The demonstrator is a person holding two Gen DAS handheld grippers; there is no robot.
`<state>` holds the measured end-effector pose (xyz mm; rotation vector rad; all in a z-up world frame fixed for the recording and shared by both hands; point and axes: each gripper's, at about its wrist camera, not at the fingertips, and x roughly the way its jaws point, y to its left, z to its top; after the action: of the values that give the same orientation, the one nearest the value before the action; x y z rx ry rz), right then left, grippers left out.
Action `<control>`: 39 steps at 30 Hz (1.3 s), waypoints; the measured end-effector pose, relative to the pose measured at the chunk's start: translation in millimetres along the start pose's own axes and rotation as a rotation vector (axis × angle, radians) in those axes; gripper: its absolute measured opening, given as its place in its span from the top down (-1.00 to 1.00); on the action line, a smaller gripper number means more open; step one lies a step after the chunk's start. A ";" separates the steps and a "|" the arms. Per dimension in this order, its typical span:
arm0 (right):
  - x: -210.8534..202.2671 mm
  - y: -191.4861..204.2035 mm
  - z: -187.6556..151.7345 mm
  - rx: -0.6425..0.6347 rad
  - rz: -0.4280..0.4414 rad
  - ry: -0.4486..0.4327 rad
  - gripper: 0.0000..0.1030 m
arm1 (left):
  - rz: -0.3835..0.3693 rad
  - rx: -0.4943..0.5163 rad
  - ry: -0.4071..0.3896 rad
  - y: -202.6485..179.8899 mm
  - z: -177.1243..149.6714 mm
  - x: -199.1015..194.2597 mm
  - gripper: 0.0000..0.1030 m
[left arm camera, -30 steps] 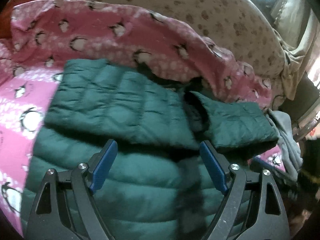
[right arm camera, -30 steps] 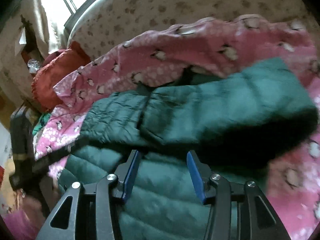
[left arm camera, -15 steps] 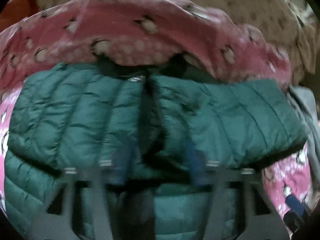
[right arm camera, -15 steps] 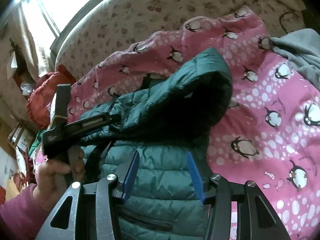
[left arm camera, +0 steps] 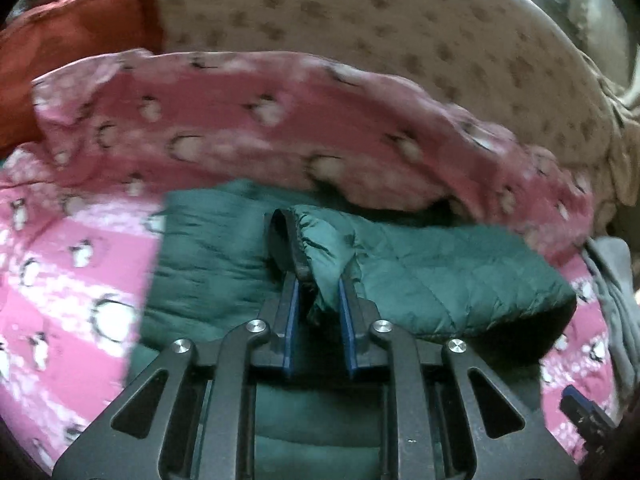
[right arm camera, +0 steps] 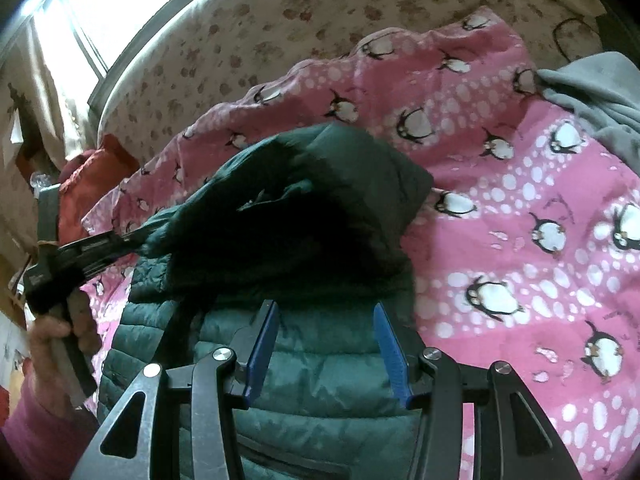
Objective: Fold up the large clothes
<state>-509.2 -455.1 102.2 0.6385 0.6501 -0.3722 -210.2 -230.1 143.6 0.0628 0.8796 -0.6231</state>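
A dark green quilted puffer jacket (left arm camera: pixel 440 280) lies on a pink penguin-print blanket (left arm camera: pixel 80 280). Both sleeves are folded across its chest. My left gripper (left arm camera: pixel 318 280) is shut on the cuff of the right-hand sleeve (left arm camera: pixel 324 240), lifting it a little. In the right wrist view the jacket (right arm camera: pixel 320 380) fills the middle, and the left gripper (right arm camera: pixel 92 246) shows at the left edge pinching the sleeve end. My right gripper (right arm camera: pixel 326 314) is open and empty, hovering just above the jacket body, below the folded sleeve (right arm camera: pixel 340 184).
An orange-red cushion (left arm camera: pixel 72 40) sits at the back left. A grey garment (right arm camera: pixel 592 96) lies at the blanket's right edge. A beige spotted sheet (left arm camera: pixel 400 32) rises behind the blanket. A window (right arm camera: pixel 100 4) is behind the bed.
My left gripper has closed on the sleeve cuff; it was open a second ago. My right gripper has drawn back from the jacket and stays open.
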 end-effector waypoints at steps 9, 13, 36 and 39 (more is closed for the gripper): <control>33.3 32.7 24.8 0.032 -0.013 0.003 0.08 | 0.032 -0.060 0.020 55.2 -8.3 6.2 0.67; 46.5 52.0 40.9 0.024 -0.012 -0.011 0.08 | 0.028 -0.082 0.016 63.7 -13.0 6.9 0.67; 91.7 115.1 48.1 -0.123 -0.044 0.057 0.07 | 0.094 -0.045 -0.013 63.0 -4.3 0.1 0.54; 100.6 136.2 50.2 -0.176 -0.038 0.062 0.07 | 0.104 -0.032 0.011 58.4 -3.0 13.9 0.54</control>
<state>-343.6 -398.4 125.3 0.4718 0.7464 -0.3271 -174.5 -187.9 120.0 0.0828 0.8909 -0.5118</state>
